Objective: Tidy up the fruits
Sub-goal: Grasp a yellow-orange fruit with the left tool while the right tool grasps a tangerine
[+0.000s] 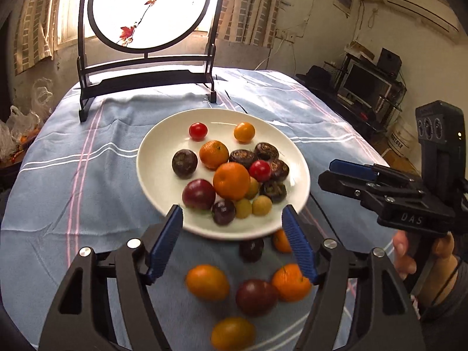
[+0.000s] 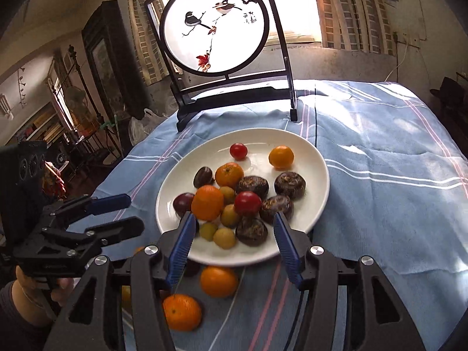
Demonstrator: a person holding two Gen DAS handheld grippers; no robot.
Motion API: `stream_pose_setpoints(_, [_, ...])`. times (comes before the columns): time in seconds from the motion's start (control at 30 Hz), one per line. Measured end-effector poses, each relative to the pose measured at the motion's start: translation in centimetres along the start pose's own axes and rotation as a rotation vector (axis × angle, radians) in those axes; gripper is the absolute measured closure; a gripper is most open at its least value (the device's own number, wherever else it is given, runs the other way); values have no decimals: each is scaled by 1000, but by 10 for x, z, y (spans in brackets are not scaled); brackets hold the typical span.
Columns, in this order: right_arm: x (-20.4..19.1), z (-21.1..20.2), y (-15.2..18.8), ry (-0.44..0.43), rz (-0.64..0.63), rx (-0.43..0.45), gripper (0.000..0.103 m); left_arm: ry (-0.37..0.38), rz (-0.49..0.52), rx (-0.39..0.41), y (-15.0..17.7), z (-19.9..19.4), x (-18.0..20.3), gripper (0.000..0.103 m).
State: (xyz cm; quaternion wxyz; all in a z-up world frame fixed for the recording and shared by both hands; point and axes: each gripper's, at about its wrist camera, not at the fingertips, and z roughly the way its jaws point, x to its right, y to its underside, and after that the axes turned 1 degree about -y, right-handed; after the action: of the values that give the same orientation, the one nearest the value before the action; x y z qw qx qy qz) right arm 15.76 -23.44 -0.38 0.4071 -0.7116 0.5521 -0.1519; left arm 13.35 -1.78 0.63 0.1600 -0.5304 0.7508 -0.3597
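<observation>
A white plate [image 1: 163, 146] on the blue striped cloth holds several fruits: tangerines [image 1: 231, 180], cherry tomatoes [image 1: 198, 131], dark water chestnuts [image 1: 242, 158], plums [image 1: 199, 194] and small yellow fruits [image 1: 261, 205]. The plate shows in the right wrist view too [image 2: 310, 158]. Loose fruits lie on the cloth in front of the plate: tangerines [image 1: 207, 282] [image 2: 218, 281] and a dark plum [image 1: 256, 297]. My left gripper [image 1: 232, 242] is open and empty above the loose fruits. My right gripper [image 2: 232, 245] is open and empty over the plate's near edge; it also shows in the left wrist view [image 1: 333, 172].
A black-framed round bird-painting screen [image 1: 149, 8] stands at the table's far end. The table drops off at left and right. A shelf with a monitor [image 1: 362, 84] stands to the right, and plastic bags [image 1: 17, 134] to the left.
</observation>
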Motion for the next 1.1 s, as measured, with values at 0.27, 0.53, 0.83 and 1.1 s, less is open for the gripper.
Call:
stream_pose_setpoints(0.27, [-2,-14,69,17,6,-68,46,-53,99,-90,80,-18,14,25])
stream_pose_setpoints(0.53, [-14,-18,80,24,-25,-68,46,-41,70,-159,87,5,17,26])
stream_pose_setpoints(0.83, [-23,-13,82,26,-75,-95,46,18,61,-176,102,-2,17,65])
stream_pose_setpoints(1.1, [-68,12,81,4,-210,-177,46,39,4,-133,104,-15,9,67])
